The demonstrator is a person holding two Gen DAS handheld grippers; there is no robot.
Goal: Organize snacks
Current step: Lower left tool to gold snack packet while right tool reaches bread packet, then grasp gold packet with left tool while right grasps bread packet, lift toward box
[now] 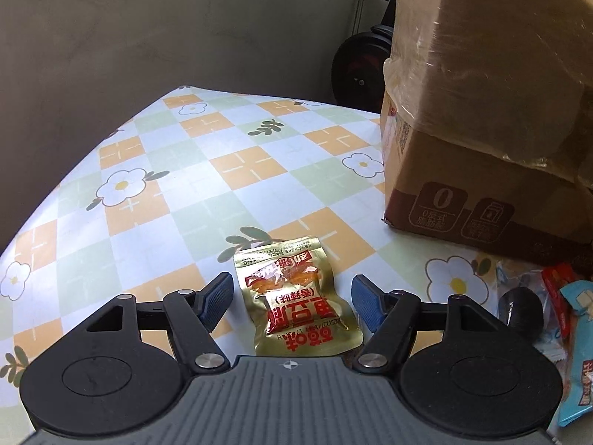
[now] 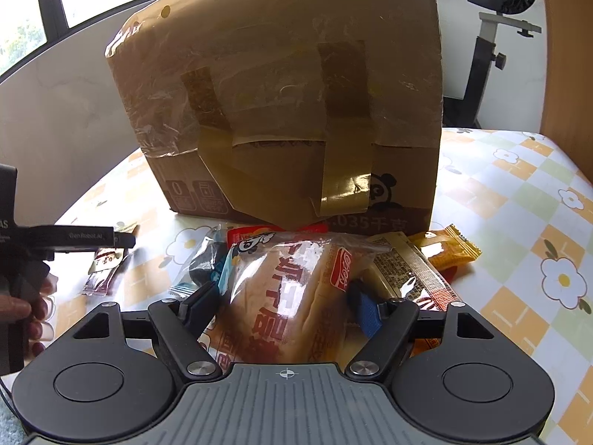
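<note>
Two grippers, one cardboard box, one loose pile of snacks.

Left gripper (image 1: 292,306): jaws apart, pads not touching anything. One gold foil packet (image 1: 294,296) lies flat on the surface (image 1: 207,185) between its fingers, red print, crinkled, top seal pointing away from the gripper. A gap shows on both sides of the packet, wider on the right. Ahead and left of this gripper the checkered flower-print surface is bare out to its rounded far edge. Ahead-right stands the cardboard box (image 1: 481,118), wrapped in clear tape. At the far right of this gripper is the edge of the snack pile (image 1: 556,311), with a light blue wrapper and a red one.

Right gripper (image 2: 285,307): a clear-bagged bread bun (image 2: 292,296), red print and a panda logo, sits between the fingers. Both pads are at the bag's sides, but I cannot tell whether they press it. Straight ahead, just past the pile, is the box's taped front. Right of the bun are one gold-black packet (image 2: 404,270) and one orange wrapper (image 2: 444,250), overlapping. Left of the bun a blue wrapper and something dark are partly hidden. Far left are the other gripper and a hand (image 2: 33,311). To the right the surface is open up to its edge.
</note>
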